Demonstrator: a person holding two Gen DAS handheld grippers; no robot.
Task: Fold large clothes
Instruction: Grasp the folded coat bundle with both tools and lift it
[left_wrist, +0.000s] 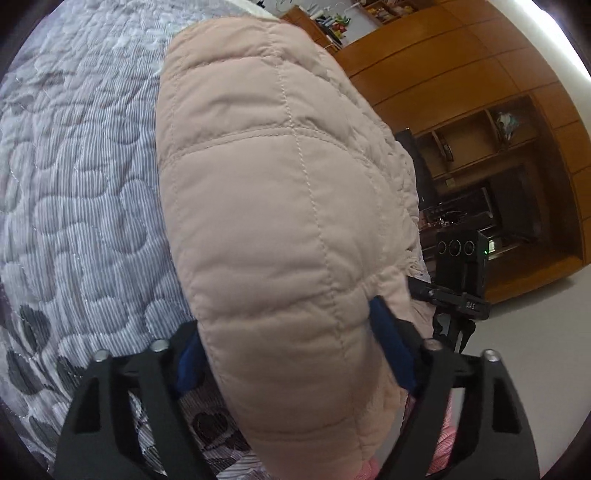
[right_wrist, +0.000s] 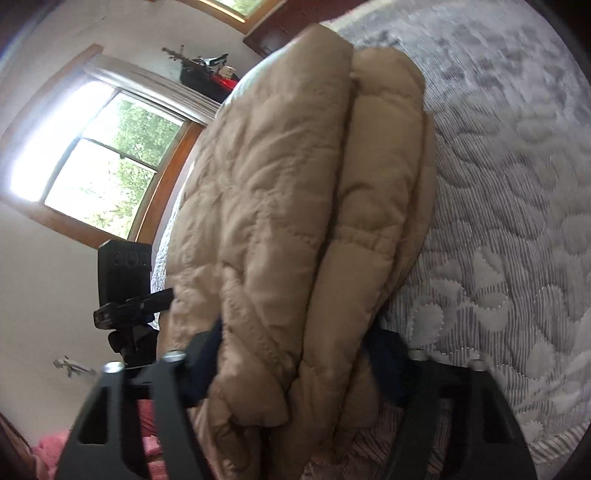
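A padded, quilted beige-pink jacket (left_wrist: 280, 206) fills the middle of the left wrist view and lies over a grey quilted bedspread (left_wrist: 85, 192). My left gripper (left_wrist: 291, 350) is shut on the jacket's thick near edge, with one blue pad (left_wrist: 391, 347) on each side of the fabric. In the right wrist view the same jacket (right_wrist: 295, 206) looks tan and lies in bulky folded layers. My right gripper (right_wrist: 299, 365) is shut on its near end, and the fabric bulges between the black fingers (right_wrist: 436, 406).
The bedspread (right_wrist: 509, 229) extends to the right in the right wrist view. A black camera on a tripod (left_wrist: 458, 266) stands beside the bed; it also shows in the right wrist view (right_wrist: 125, 288). Wooden cabinets (left_wrist: 480, 110) and a window (right_wrist: 99, 162) are behind.
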